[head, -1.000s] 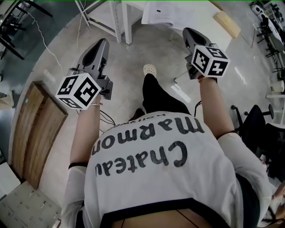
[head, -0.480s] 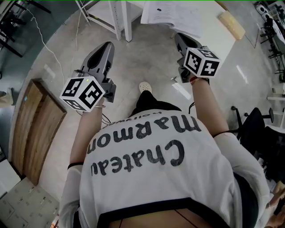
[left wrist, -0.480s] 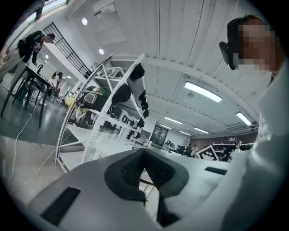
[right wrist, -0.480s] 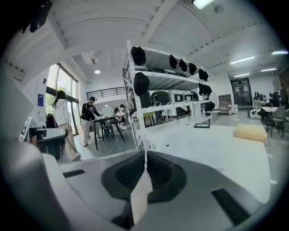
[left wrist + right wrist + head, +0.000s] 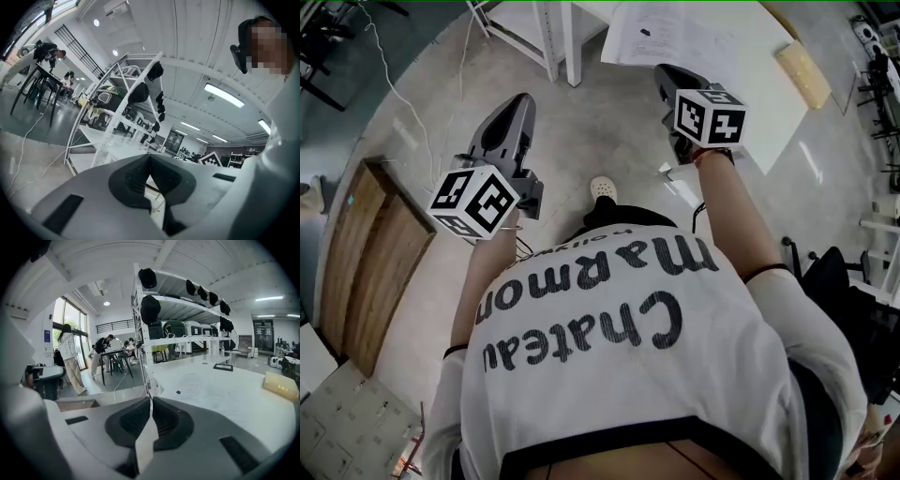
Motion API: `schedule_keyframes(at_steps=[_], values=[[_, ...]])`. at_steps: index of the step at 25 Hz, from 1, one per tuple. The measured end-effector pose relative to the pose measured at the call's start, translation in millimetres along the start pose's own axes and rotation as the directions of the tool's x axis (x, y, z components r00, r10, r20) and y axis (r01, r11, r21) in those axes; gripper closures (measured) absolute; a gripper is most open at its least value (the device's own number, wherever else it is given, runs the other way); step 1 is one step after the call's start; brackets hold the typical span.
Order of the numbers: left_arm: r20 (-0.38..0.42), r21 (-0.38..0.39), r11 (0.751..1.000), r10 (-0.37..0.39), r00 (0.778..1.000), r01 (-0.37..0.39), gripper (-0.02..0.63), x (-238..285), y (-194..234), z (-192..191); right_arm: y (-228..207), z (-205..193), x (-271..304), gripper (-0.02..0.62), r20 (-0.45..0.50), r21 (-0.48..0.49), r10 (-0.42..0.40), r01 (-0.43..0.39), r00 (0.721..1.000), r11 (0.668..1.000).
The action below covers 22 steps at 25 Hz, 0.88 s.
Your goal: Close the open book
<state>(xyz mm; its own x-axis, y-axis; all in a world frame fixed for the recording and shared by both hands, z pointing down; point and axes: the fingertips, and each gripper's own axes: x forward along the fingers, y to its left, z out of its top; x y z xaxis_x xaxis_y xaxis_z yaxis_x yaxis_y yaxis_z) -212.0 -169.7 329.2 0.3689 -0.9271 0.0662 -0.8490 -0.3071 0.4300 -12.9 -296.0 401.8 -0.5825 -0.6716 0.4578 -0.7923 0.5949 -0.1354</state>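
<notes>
Right gripper view — rack [image 5: 140,341] carries dark rounded items [image 5: 151,309].

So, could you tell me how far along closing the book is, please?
Nothing looks done: the open white book lies flat on the white table. In hand: nothing; the left hand-held gripper and right hand-held gripper are both shut, empty and not touching it. Left: reach the book and fold one side over.
</notes>
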Motion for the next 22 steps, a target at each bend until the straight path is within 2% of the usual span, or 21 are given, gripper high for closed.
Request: schedule_keyframes(at_steps=[6,8,10,13,14,15,16,18,22], values=[[0.000,-0.031,0.998,0.048,0.999,-0.048,0.583,24,22,0,-23,7,45,0.563,-0.073,-0.056,-0.023,0.019,0.997,0.998],[-0.005,-0.036,0.997,0.062,0.998,-0.062,0.583,30,29,-1,-29,8,56,0.561,-0.098,-0.129,-0.047,0.034,0.994,0.991],[-0.005,-0.041,0.996,0.076,0.997,-0.076,0.583,35,37,0,-32,7,67,0.561,-0.135,-0.277,-0.086,0.046,0.987,0.960],[0.001,-0.060,0.993,0.101,0.995,-0.101,0.583,39,45,-1,-24,-1,83,0.545,-0.209,-0.516,-0.109,-0.015,0.972,0.856],[0.004,-0.071,0.991,0.111,0.994,-0.111,0.583,39,49,-2,-19,-5,89,0.515,-0.230,-0.572,-0.104,-0.048,0.968,0.819],[0.006,-0.082,0.989,0.121,0.993,-0.120,0.583,40,52,-2,-14,-8,95,0.444,-0.252,-0.614,-0.097,-0.082,0.963,0.785],[0.007,-0.089,0.988,0.130,0.992,-0.128,0.583,40,55,-3,-9,-13,101,0.404,-0.276,-0.644,-0.089,-0.115,0.957,0.757],[0.005,-0.094,0.985,0.146,0.989,-0.145,0.583,39,60,-5,0,-25,112,0.385,-0.326,-0.693,-0.081,-0.179,0.942,0.698],[0.007,-0.108,0.978,0.181,0.983,-0.180,0.583,37,70,-7,6,-50,130,0.360,-0.391,-0.790,-0.113,-0.270,0.913,0.550]])
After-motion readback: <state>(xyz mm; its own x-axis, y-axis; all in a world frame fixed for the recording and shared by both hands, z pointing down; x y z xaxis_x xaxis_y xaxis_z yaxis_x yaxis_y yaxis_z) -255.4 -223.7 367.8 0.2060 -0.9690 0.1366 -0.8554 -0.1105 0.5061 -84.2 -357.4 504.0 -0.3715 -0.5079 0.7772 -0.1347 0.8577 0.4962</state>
